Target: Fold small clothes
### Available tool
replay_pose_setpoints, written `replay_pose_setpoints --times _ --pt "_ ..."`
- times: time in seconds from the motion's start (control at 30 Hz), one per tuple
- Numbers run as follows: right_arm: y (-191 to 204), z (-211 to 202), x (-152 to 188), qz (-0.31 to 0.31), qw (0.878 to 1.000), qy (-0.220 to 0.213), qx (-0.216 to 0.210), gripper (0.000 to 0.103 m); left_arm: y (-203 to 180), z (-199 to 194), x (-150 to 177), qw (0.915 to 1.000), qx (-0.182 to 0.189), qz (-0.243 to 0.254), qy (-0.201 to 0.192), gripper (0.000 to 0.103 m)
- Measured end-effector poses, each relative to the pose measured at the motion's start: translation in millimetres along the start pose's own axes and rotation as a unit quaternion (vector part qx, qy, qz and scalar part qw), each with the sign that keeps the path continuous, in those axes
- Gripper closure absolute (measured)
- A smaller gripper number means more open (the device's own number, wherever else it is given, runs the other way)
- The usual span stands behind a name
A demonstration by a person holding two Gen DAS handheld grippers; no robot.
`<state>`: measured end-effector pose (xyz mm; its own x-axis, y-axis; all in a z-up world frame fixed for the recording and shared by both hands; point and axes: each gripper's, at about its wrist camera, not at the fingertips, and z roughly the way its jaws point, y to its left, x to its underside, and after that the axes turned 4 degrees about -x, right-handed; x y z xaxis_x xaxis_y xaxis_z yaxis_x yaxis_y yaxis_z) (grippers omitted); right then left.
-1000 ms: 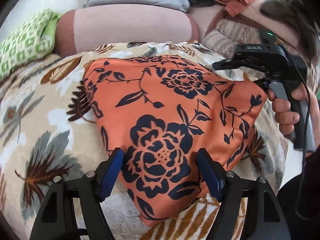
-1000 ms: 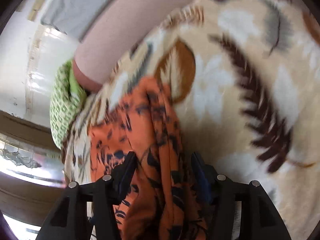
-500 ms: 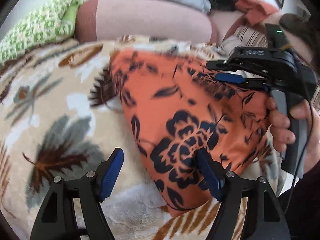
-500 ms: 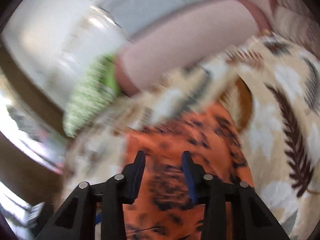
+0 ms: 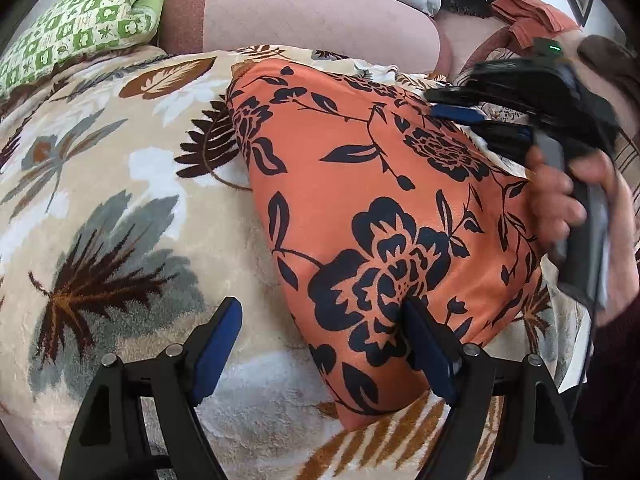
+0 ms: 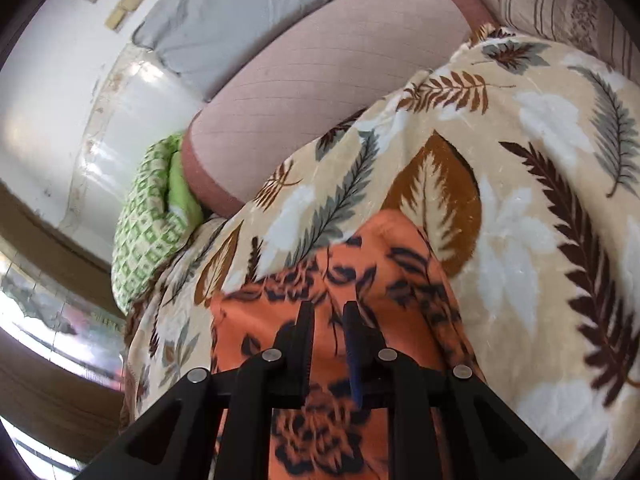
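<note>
Orange fabric printed with dark flowers — the small garment point(image 5: 380, 200) — lies folded to a rough triangle on the leaf-patterned fleece blanket point(image 5: 100, 200), its point toward you. At far left a green checked cushion point(image 5: 80, 28) rests against a pink bolster point(image 5: 312, 12) behind the blanket.

Your left gripper point(image 5: 320, 344) stands wide, holding nothing: one blue pad over bare blanket, the other touching the cloth near its lower edge. To the right, your right gripper point(image 6: 328, 340) hangs over the garment's far side with its fingers drawn narrow. Cloth shows in the slot between them, but you cannot tell from either view whether they actually pinch it.

Expect the piece to handle as light, limp and smooth — likely slippery against the pads, while the plush blanket beneath will drag on it. It has no stiffness of its own, so a single grip would let it sag and open. Take it at the edges or corners, catching every layer at the folded point, and keep the two holds well apart.
</note>
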<state>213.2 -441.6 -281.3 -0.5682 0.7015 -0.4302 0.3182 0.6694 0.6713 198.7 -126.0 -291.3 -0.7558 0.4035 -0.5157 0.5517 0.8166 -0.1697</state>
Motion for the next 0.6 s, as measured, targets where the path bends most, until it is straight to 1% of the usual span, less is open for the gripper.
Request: replay_pose_setpoints --times 0.07,0.13,0.17,0.27,0.33,0.47,0.5,0.57,0.6 --pt "-6.8 17.2 -4.3 0.016 1.000 0.019 0.007 0.085 -0.5 -0.8 0.4 1.0000 0.000 0.004 -0.001 0.019" --pt "-11.2 39.4 -11.3 0.020 0.998 0.041 0.036 0.087 0.1 1.7 0.4 1.0000 0.003 0.004 0.001 0.018" --pt "-16.7 47.9 -12.3 0.024 0.998 0.051 0.043 0.087 0.0 2.2 0.7 1.0000 0.004 0.002 0.003 0.016" --pt "-27.1 55.1 -15.1 0.036 0.998 0.052 0.025 0.087 -0.8 8.9 0.1 0.9999 0.007 0.004 0.014 0.012" --pt "-27.0 46.0 -16.6 0.044 0.997 0.055 0.014 0.087 -3.7 9.4 0.2 0.9998 0.005 0.014 0.012 0.011" --pt "-19.2 3.9 -13.5 0.041 0.999 0.031 -0.017 0.084 -4.3 9.4 2.7 0.9999 0.006 0.007 0.010 0.010" --pt "-16.4 -9.1 -8.9 0.035 0.999 0.029 -0.017 0.084 -4.5 9.3 2.8 0.9999 0.003 0.003 0.010 0.010" --pt "-10.6 -32.5 2.9 0.020 0.999 0.034 0.001 0.085 -5.5 8.1 4.3 0.9999 -0.001 -0.002 0.010 0.009" --pt "-5.8 -46.3 9.4 0.007 1.000 0.030 0.003 0.085 -5.8 7.6 5.3 0.9999 -0.004 -0.005 0.008 0.009"
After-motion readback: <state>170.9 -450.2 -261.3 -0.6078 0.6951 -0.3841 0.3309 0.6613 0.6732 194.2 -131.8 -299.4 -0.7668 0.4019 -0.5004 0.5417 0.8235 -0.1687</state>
